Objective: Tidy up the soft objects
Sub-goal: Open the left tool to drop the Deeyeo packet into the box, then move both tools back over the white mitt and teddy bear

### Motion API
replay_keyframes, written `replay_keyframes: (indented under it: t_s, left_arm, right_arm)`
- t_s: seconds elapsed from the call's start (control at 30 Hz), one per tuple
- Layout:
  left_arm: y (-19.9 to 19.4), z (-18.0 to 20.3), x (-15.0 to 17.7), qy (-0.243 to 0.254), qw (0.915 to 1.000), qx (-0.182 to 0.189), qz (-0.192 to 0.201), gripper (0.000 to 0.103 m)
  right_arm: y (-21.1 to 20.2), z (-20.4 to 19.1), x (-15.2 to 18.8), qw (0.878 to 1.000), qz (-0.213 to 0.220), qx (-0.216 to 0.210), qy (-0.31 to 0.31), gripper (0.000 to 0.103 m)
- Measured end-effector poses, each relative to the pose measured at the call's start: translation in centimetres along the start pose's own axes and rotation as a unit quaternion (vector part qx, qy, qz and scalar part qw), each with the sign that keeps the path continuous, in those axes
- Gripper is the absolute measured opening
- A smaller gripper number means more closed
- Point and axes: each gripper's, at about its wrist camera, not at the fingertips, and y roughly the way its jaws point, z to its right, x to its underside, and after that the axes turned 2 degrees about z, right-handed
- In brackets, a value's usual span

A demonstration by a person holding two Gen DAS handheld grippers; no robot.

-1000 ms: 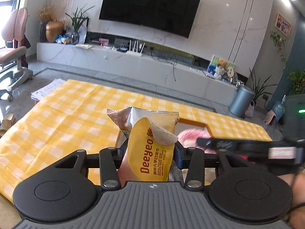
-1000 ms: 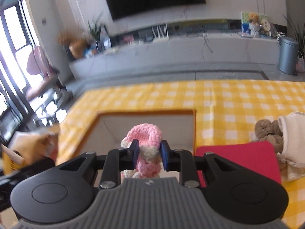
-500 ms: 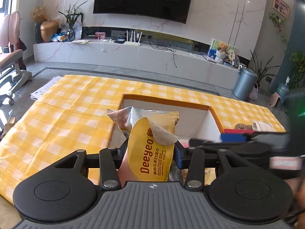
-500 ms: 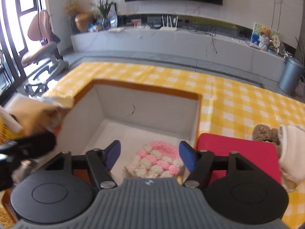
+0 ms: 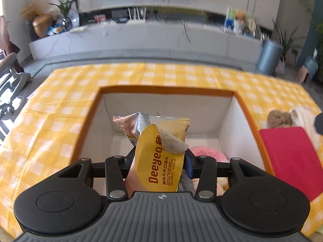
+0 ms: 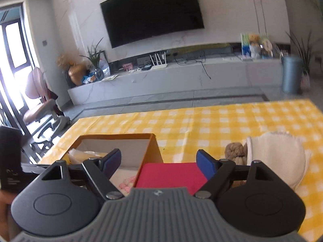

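Observation:
My left gripper (image 5: 159, 161) is shut on a yellow Deeyeo wet-wipes pack (image 5: 159, 151) and holds it over the open orange-rimmed box (image 5: 167, 89). A pink crocheted piece (image 5: 208, 153) lies on the box floor; it also shows in the right wrist view (image 6: 127, 182). My right gripper (image 6: 159, 162) is open and empty, above the box's right edge and a red cloth (image 6: 171, 174). A brown knitted item (image 6: 235, 151) and a white cloth (image 6: 276, 157) lie to the right of the red cloth.
The box (image 6: 117, 137) sits on a table with a yellow checked cloth (image 6: 222, 121). The red cloth (image 5: 290, 157) lies right of the box. Beyond the table are a TV console (image 6: 181, 74), a grey bin (image 6: 291, 74) and a chair (image 6: 40, 109).
My right gripper opened, dropped the pink crocheted piece in the box, then rose and moved right. My left gripper moved right with the wipes pack to hang over the box.

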Motion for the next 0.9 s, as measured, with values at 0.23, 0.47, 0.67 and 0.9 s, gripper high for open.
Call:
replay_keyframes:
  t_s: [0.23,0.47,0.67,0.9]
  left_arm:
    - [3.4,1.2,1.4,0.033,0.9982,-0.023,-0.045,0.051]
    - [1.7,2.4,1.1,0.042,0.9975,-0.052,-0.022,0.085]
    - [-1.4,1.9,0.9,0.0,0.9981,-0.061,0.01,0.096]
    - [-6.6,3.6,0.2,0.038,0.9946,-0.058,0.078,0.096]
  right_arm:
    - [1.2,3.3,0.4,0.999,-0.017,0.006,0.027,0.078]
    - [0.2,5.2,0.9,0.999,-0.022,0.02,0.039,0.077]
    - [-1.4,5.5,0.4,0.999,-0.005,0.027,0.045,0.077]
    - [-2.4,5.5,-0.1,0.999,0.011,0.025,0.047,0.077]
